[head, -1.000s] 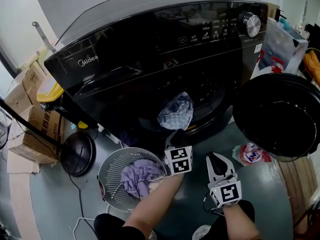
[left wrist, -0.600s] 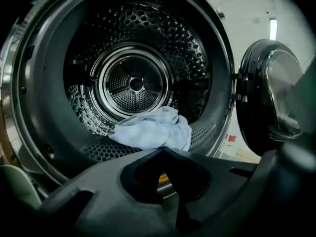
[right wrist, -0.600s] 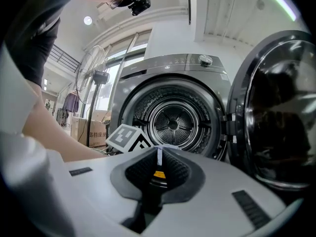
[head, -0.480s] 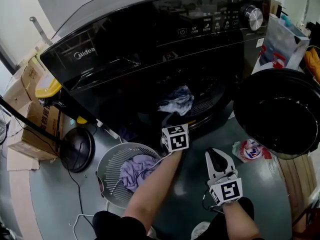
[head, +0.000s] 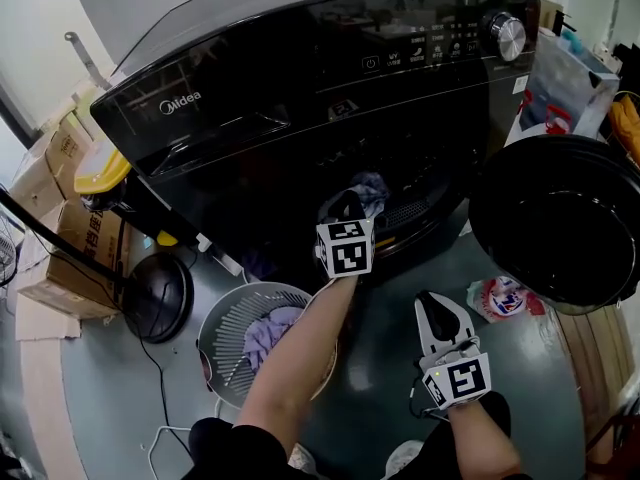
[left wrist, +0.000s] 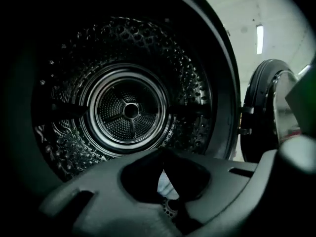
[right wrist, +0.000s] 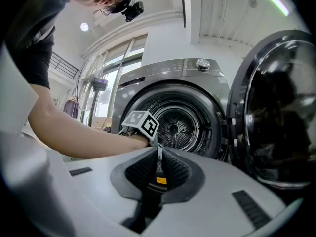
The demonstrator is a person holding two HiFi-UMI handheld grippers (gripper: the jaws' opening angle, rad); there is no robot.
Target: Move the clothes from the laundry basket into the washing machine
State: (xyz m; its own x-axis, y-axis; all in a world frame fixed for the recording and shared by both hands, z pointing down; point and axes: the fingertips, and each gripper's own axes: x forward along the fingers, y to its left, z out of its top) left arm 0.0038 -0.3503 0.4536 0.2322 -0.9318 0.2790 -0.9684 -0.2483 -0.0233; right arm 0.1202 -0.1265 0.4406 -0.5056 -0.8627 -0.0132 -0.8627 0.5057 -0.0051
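**Garment at the Midea's drum mouth**

At frame centre, the left gripper (head: 347, 204) was clamped shut on a blue-grey garment (head: 374, 189) at the open drum of the black washing machine (head: 300, 68). The machine was badged "Midea" (head: 180, 101) at upper left. The right gripper (head: 437, 306), lower right, was closed and empty. Purple clothes (head: 262, 334) lay in the laundry basket (head: 222, 320), lower left.
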